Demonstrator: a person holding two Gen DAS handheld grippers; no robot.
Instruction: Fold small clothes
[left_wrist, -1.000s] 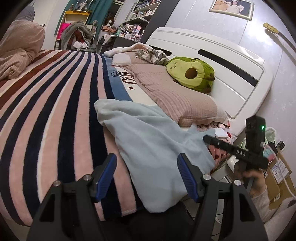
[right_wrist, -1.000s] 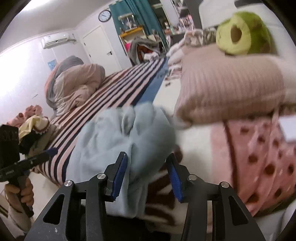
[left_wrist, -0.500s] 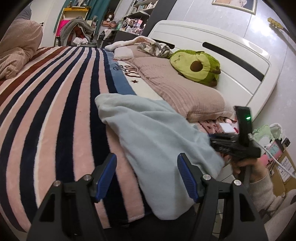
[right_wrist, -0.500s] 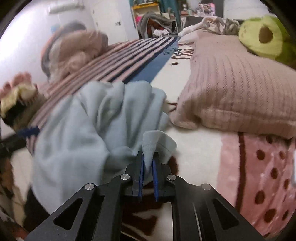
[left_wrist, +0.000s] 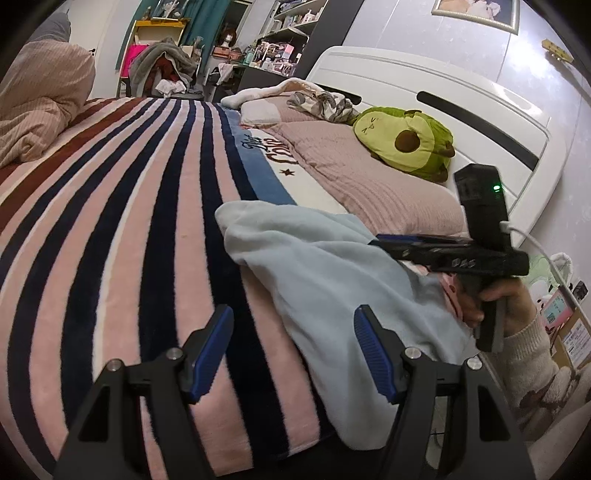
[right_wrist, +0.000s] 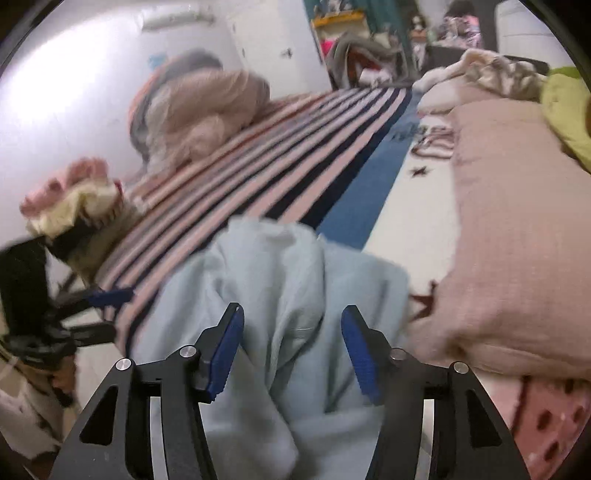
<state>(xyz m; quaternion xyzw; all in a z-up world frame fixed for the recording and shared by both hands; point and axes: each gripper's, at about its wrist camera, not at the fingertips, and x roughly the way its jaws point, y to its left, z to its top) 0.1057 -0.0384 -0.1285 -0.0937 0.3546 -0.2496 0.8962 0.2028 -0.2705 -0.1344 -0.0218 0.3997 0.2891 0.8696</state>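
While my right gripper (right_wrist: 291, 347) is opening, fabric between its jaws unpressed | left gripper (left_wrist: 293, 347) is hanging open, empty | I am advising: regrip the blue garment (left_wrist: 332, 273) at its edge, not its bunched middle.

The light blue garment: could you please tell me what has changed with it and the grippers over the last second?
The right gripper pinched a fold of the light blue garment half a second ago; its jaws have just been opening and it has let go. The left gripper stayed open and empty, and the garment remains draped over the striped blanket.
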